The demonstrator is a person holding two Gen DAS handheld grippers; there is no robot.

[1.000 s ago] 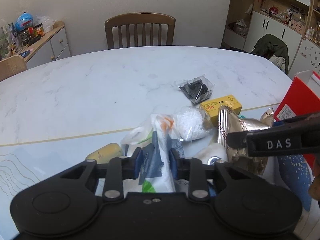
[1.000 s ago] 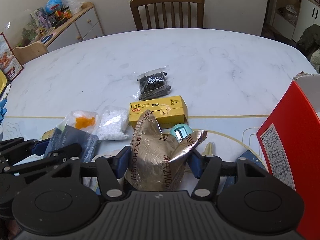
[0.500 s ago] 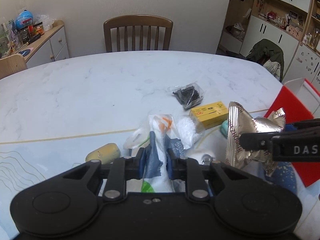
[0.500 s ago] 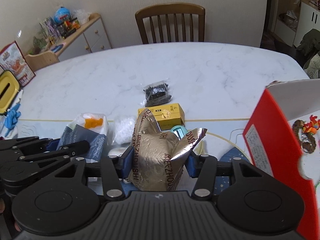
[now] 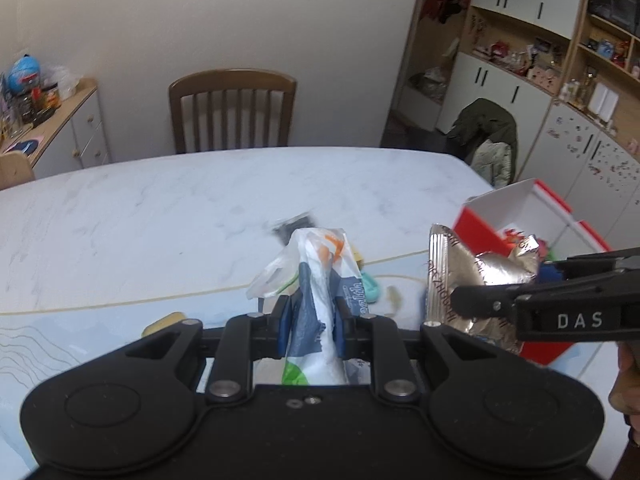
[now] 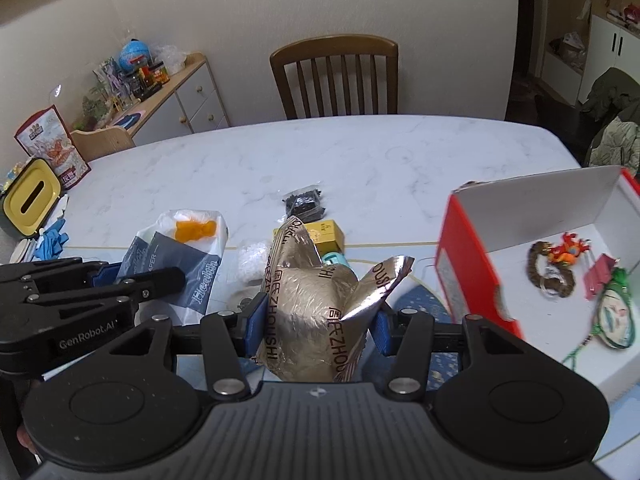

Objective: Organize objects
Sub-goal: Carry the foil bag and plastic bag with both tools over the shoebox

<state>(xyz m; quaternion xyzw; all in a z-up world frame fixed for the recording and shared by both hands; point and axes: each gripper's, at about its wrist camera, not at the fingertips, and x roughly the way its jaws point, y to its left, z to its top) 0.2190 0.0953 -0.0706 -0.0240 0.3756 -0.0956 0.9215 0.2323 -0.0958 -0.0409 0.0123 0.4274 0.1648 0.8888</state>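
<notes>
My left gripper [image 5: 311, 322] is shut on a white and dark-blue plastic bag [image 5: 316, 280] with an orange patch, lifted above the table. From the right wrist view, that bag [image 6: 180, 256] hangs at the left in the left gripper [image 6: 120, 276]. My right gripper [image 6: 316, 322] is shut on a crumpled gold foil bag [image 6: 316, 304], also raised. The foil bag [image 5: 460, 280] shows at the right of the left wrist view, in front of an open red box [image 5: 520, 216]. The red box [image 6: 472, 264] with a white inside holds small trinkets.
On the marble table [image 6: 360, 160] lie a clear pack of black bits [image 6: 304, 202], a yellow box [image 6: 326, 234], a bag of white pellets [image 6: 252, 258] and a teal item [image 6: 334, 258]. A yellow-lidded bin [image 6: 32, 196] stands far left. A wooden chair [image 6: 336, 76] stands behind.
Both grippers have risen with their bags and the view has tipped up. The red box now shows its open inside to the right.
</notes>
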